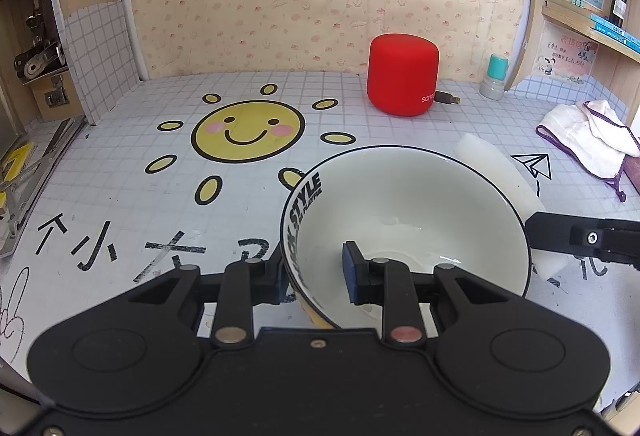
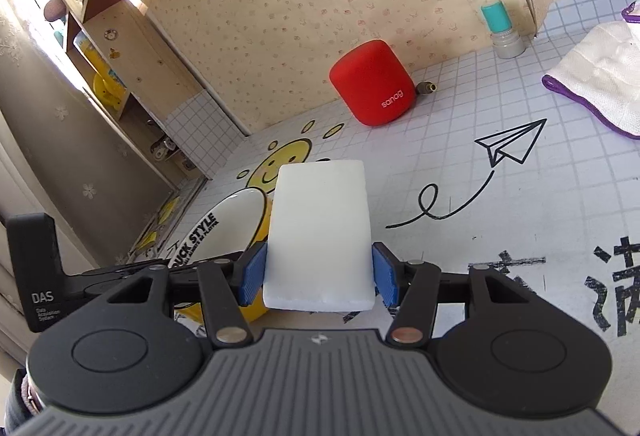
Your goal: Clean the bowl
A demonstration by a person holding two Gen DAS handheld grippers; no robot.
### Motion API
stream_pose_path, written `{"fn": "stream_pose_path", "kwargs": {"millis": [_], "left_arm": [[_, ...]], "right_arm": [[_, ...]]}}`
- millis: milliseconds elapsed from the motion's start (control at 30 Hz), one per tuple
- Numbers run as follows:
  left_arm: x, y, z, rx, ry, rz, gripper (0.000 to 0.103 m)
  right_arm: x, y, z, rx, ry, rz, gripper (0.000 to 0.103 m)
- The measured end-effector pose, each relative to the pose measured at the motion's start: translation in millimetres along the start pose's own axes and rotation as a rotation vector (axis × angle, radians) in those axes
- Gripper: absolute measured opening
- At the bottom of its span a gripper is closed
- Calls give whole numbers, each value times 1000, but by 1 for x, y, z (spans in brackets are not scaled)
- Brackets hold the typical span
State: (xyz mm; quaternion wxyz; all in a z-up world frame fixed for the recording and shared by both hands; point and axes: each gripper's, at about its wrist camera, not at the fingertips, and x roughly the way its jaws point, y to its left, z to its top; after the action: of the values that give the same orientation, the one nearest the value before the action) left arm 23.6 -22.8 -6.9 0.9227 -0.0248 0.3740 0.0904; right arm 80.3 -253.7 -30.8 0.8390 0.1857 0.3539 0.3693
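Observation:
A white bowl (image 1: pixel 404 212) with a black rim and "DUCK STYLE" lettering is tilted up off the desk. My left gripper (image 1: pixel 316 276) is shut on its near wall, one blue pad inside and one finger outside. In the right wrist view the bowl (image 2: pixel 224 224) lies low on the left, with the left gripper's body beside it. My right gripper (image 2: pixel 318 274) is shut on a white sponge block (image 2: pixel 320 232), its blue pads pressing both sides. From the left wrist view that sponge (image 1: pixel 500 176) sits just behind the bowl's right rim, and the right gripper (image 1: pixel 536 232) reaches in from the right.
A red cylindrical speaker (image 1: pixel 402 74) and a small teal-capped bottle (image 1: pixel 495 76) stand at the back of the gridded desk mat (image 1: pixel 160 196). A white cloth with purple trim (image 1: pixel 588 140) lies at the right. Wooden shelves flank both sides.

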Motion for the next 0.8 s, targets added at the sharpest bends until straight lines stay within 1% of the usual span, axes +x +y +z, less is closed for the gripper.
{"fn": "stream_pose_path", "kwargs": {"millis": [133,267,367,500,533,667,733,800], "left_arm": [[2,1,1,-6,1,-2,29],[3,2,3,-6,-1,-7,29],[6,3,5,-16,-3,-14,30],[9,2,8,-16,-5,-15,32],[10,2,8,-16,-5,-16,33],[13,4,12,-24,-3,-28,33],[14,5,13,-28,0,-35,33],[16,6,15,-30,2,-41,34]], "right_arm": [[5,3,4,-24,6,-1,58],[3,-8,11,29,-2,50,58],[5,-11,14,44,16,70,58],[10,-7,17,17,22,41,58],[11,-5,18,3,20,31,58],[17,8,23,-130,25,-38,58],[20,10,25,-180,33,-55,58],[22,16,27,-264,36,-93,58]]}}
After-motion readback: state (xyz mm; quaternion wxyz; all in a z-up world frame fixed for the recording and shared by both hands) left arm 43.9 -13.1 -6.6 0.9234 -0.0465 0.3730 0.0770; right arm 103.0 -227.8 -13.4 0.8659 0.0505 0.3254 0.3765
